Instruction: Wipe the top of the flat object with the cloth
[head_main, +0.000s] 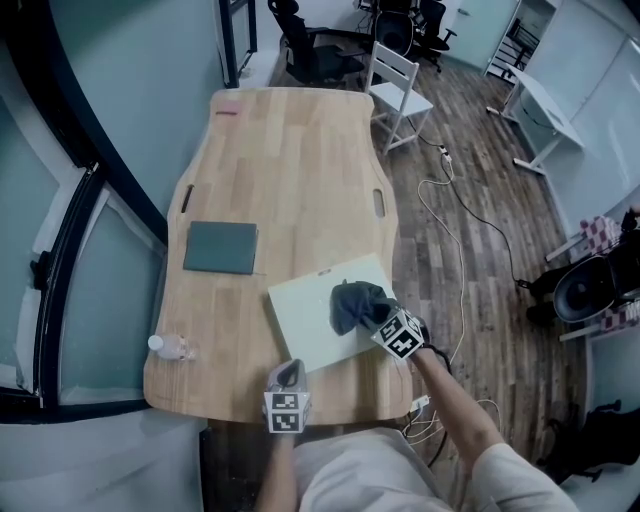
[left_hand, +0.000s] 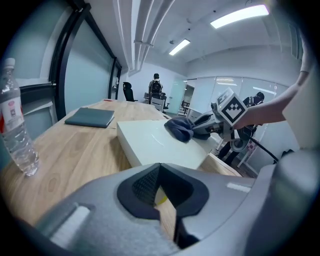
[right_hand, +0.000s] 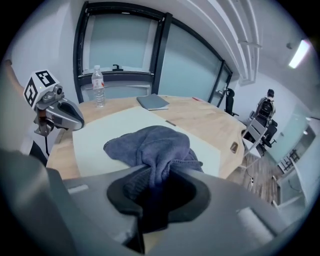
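Resting on the top of the flat object (head_main: 305, 322), a pale, thin rectangular board, the cloth (head_main: 352, 303) is seen bunched into a dark blue-grey heap of soft folds near the board's right edge. One gathered end of it is clenched between the jaws of the right claw (right_hand: 154, 192), as is shown in the right gripper view, while the rest is spread on the board ahead of the jaws. The board is laid askew on the near right part of the wooden surface (head_main: 290, 170), and its top is plain and matt. The left claw (left_hand: 161, 197) is held at the near edge of the surface, just beside the board's near corner, with its jaws drawn together and nothing gripped between them. A clear plastic bottle (head_main: 170, 347) is stood upright near the left front edge; how full it is cannot be told. A grey notebook (head_main: 221, 247) is laid flat farther back on the left, well apart from the board.
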